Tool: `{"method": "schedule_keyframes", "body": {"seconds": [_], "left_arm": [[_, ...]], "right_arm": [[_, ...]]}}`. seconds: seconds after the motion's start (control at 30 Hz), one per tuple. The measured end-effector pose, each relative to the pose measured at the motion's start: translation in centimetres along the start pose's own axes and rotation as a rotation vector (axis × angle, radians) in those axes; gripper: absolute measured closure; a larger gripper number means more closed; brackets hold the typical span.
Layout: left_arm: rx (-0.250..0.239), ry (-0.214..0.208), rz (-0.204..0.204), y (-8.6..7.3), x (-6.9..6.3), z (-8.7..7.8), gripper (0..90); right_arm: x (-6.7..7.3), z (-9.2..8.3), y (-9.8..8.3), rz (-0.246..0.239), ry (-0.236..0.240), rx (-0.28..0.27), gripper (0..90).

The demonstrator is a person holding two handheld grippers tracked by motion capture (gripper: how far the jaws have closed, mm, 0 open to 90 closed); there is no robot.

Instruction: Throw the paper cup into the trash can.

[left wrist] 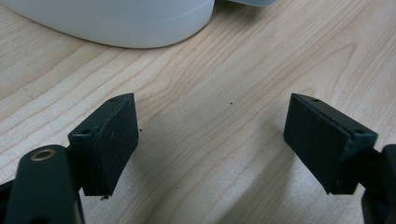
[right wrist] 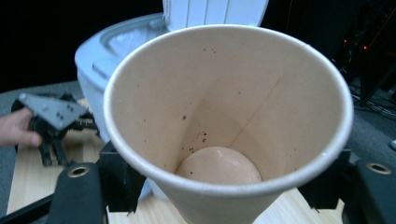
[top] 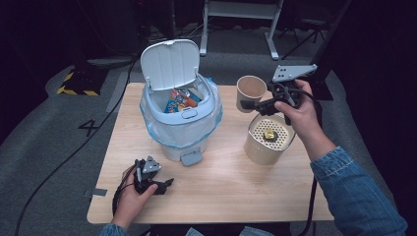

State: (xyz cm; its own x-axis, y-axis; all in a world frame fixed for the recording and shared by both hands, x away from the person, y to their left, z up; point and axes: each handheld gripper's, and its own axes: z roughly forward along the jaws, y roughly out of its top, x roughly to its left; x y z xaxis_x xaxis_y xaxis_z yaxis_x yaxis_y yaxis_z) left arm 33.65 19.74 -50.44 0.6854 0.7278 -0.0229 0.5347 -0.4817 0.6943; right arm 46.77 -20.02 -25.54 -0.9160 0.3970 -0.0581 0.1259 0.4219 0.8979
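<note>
Apparently mid-carry: right gripper (top: 256,104) clamps the empty tan paper cup (top: 250,91), tipped sideways
Next, likely the open white pedal bin (top: 180,118); left gripper (top: 166,184) rests with jaws spread, empty

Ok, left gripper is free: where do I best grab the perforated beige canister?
Judging by its shape, grip the perforated beige canister across its upright round wall from the side, just under the rim. The holed top insert offers no edge, and the right gripper, holding the paper cup, crowds it above.

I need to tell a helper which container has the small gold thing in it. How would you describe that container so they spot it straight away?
Start at the white pedal bin with its lid up, mid-table. To its right stands a short beige canister whose perforated top holds the gold object. Unlike the paper cup held in the right gripper behind it, it rests on the table.
</note>
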Motion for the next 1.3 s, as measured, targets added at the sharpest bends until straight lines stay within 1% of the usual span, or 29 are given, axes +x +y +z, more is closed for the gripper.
{"method": "schedule_keyframes", "body": {"seconds": [0.03, 0.07, 0.17, 0.27, 0.43, 0.5, 0.57, 0.77, 0.93, 1.13, 1.17, 1.2, 1.3], "left_arm": [[0.000, 0.000, 0.000, 0.0, 0.0, 0.0, 18.3], [-0.001, -0.002, -0.001, 0.0, 0.0, 0.0, 18.3], [0.000, -0.003, 0.000, 0.0, 0.1, 0.0, 18.0], [0.000, -0.004, 0.002, 0.1, 0.1, 0.0, 17.9], [0.000, -0.011, 0.009, 0.1, 0.2, 0.1, 17.6], [0.001, -0.016, 0.012, 0.1, 0.2, 0.1, 17.5], [-0.001, -0.020, 0.013, 0.1, 0.3, 0.1, 17.4], [0.000, -0.023, 0.025, 0.2, 0.4, 0.1, 17.3], [0.000, -0.026, 0.024, 0.2, 0.4, 0.2, 17.2], [0.000, -0.027, 0.024, 0.2, 0.4, 0.1, 17.2], [0.000, -0.027, 0.024, 0.2, 0.4, 0.1, 17.2], [-0.001, -0.026, 0.025, 0.2, 0.4, 0.2, 17.2], [-0.001, -0.026, 0.025, 0.2, 0.4, 0.2, 17.2]], "right_arm": [[0.0, 0.0, 0.0, 0.000, 0.000, 0.000, 29.6], [-0.2, 0.7, 0.8, 0.008, 0.003, -0.009, 29.6], [-0.4, 1.5, 1.6, 0.015, -0.008, -0.028, 29.6], [-0.5, 2.4, 2.4, 0.022, -0.008, -0.041, 29.6], [-0.5, 3.7, 3.6, 0.024, -0.011, -0.048, 29.5], [-0.5, 4.3, 4.0, 0.029, -0.012, -0.065, 29.5], [-0.5, 4.9, 4.4, 0.037, -0.007, -0.083, 29.5], [-0.3, 6.8, 5.5, 0.043, 0.018, -0.098, 29.4], [0.2, 8.7, 6.1, 0.045, 0.032, -0.097, 29.5], [0.8, 10.9, 6.5, 0.045, 0.036, -0.076, 29.4], [0.8, 10.9, 6.5, 0.045, 0.036, -0.076, 29.4], [1.0, 11.7, 6.6, 0.046, 0.041, -0.073, 29.4], [1.4, 12.5, 6.9, 0.040, 0.046, -0.063, 29.4]]}}
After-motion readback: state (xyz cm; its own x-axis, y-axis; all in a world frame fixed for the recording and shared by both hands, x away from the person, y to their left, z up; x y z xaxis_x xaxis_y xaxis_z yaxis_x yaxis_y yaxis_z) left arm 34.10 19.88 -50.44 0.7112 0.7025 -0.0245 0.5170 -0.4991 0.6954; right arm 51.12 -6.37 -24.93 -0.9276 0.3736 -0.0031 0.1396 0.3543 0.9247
